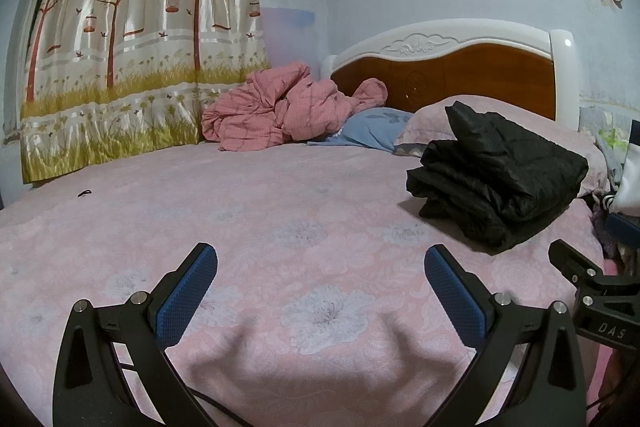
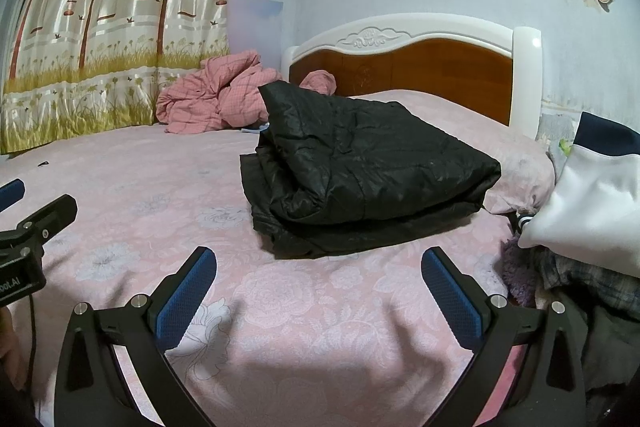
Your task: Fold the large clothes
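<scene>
A black padded jacket (image 1: 500, 171) lies folded in a thick bundle on the pink floral bedspread (image 1: 280, 211), right of centre and leaning on a pillow. In the right wrist view the black jacket (image 2: 360, 171) fills the middle, just beyond my right gripper (image 2: 319, 267). My left gripper (image 1: 321, 263) hovers open over bare bedspread, well to the left of the jacket. Both grippers stand wide open with nothing between their blue pads. The right gripper's black body (image 1: 588, 287) shows at the right edge of the left wrist view.
A crumpled pink checked quilt (image 1: 280, 115) and a blue pillow (image 1: 372, 131) lie at the head of the bed by the wooden headboard (image 1: 452, 75). A pile of clothes with a white garment (image 2: 592, 203) sits at the right. A tree-print curtain (image 1: 132, 47) hangs left.
</scene>
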A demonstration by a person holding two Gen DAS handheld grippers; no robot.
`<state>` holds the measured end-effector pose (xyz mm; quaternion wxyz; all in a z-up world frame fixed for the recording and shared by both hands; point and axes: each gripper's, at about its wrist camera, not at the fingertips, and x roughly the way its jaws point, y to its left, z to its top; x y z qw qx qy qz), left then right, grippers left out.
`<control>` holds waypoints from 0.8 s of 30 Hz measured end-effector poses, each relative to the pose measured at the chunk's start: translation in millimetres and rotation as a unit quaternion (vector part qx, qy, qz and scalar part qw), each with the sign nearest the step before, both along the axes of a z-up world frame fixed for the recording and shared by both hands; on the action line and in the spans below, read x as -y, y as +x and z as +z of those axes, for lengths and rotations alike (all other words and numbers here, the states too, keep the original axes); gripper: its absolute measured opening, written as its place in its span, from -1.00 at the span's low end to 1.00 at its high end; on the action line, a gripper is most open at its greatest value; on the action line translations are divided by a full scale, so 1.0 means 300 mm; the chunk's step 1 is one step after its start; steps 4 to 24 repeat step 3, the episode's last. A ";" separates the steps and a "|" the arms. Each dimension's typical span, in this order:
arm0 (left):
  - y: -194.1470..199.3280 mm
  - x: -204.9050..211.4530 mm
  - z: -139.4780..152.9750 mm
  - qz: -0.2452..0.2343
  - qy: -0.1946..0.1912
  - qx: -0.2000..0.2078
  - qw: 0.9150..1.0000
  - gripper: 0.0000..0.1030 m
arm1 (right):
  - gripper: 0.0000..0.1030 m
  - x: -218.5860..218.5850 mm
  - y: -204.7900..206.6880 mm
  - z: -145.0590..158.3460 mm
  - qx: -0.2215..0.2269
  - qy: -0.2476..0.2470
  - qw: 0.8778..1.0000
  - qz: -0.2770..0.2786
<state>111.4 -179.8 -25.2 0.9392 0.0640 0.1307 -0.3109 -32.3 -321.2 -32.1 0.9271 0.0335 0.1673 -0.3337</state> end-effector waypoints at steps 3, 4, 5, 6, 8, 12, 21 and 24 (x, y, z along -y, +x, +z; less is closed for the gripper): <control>0.000 -0.005 0.001 -0.001 -0.003 0.001 1.000 1.00 | 1.00 -0.002 0.001 0.002 0.001 0.001 1.000 0.000; 0.000 -0.005 0.001 -0.001 -0.003 0.001 1.000 1.00 | 1.00 -0.002 0.001 0.002 0.001 0.001 1.000 0.000; 0.000 -0.005 0.001 -0.001 -0.003 0.001 1.000 1.00 | 1.00 -0.002 0.001 0.002 0.001 0.001 1.000 0.000; 0.000 -0.005 0.001 -0.001 -0.003 0.001 1.000 1.00 | 1.00 -0.002 0.001 0.002 0.001 0.001 1.000 0.000; 0.000 -0.005 0.001 -0.001 -0.003 0.001 1.000 1.00 | 1.00 -0.002 0.001 0.002 0.001 0.001 1.000 0.000; 0.000 -0.005 0.001 -0.001 -0.003 0.001 1.000 1.00 | 1.00 -0.002 0.001 0.002 0.001 0.001 1.000 0.000; 0.000 -0.005 0.001 -0.001 -0.003 0.001 1.000 1.00 | 1.00 -0.002 0.001 0.002 0.001 0.001 1.000 0.000; 0.000 -0.005 0.001 -0.001 -0.003 0.001 1.000 1.00 | 1.00 -0.002 0.001 0.002 0.001 0.001 1.000 0.000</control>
